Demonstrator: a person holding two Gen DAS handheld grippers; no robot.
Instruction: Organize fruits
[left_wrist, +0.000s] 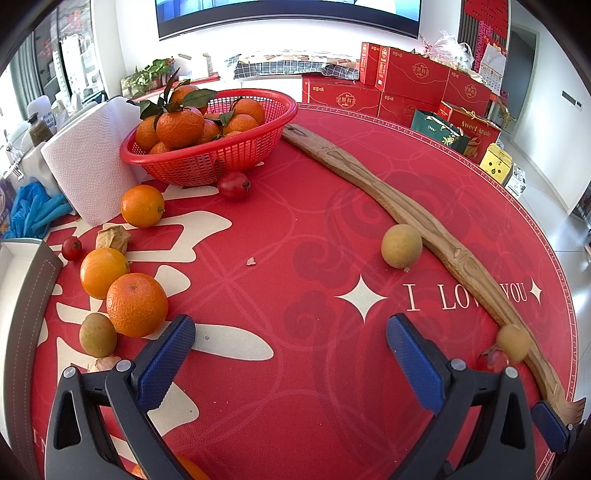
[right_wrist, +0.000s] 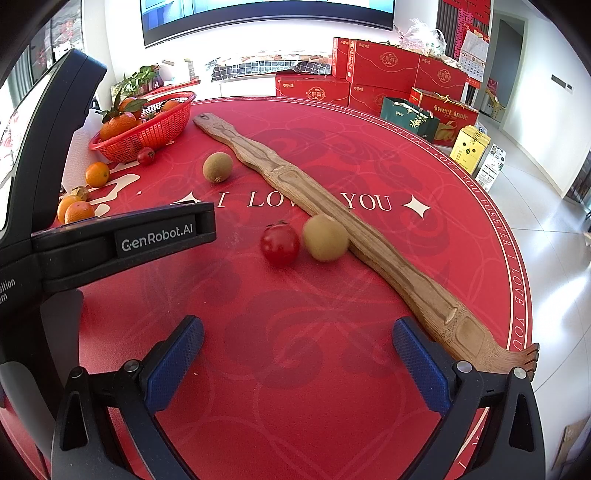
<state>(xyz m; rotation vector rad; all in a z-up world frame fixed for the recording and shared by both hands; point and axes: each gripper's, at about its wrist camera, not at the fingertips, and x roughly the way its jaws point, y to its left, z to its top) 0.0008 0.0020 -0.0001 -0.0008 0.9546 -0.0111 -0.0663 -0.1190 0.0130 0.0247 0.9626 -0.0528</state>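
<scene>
Red mesh plastic forms the basket (left_wrist: 221, 155), which is heaped with leafy oranges at the far left of the table (right_wrist: 295, 369). Three loose oranges (left_wrist: 136, 304), three brown-green round fruits (right_wrist: 325, 238) and three small red fruits (right_wrist: 279, 244) can be counted outside it. Both the left gripper (left_wrist: 291, 358) and the right gripper (right_wrist: 298, 358) are held spread with nothing between the fingers.

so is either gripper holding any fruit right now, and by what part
Nothing is held. The left gripper and the right gripper both stand open over bare tablecloth, with no fruit between their fingers.
</scene>
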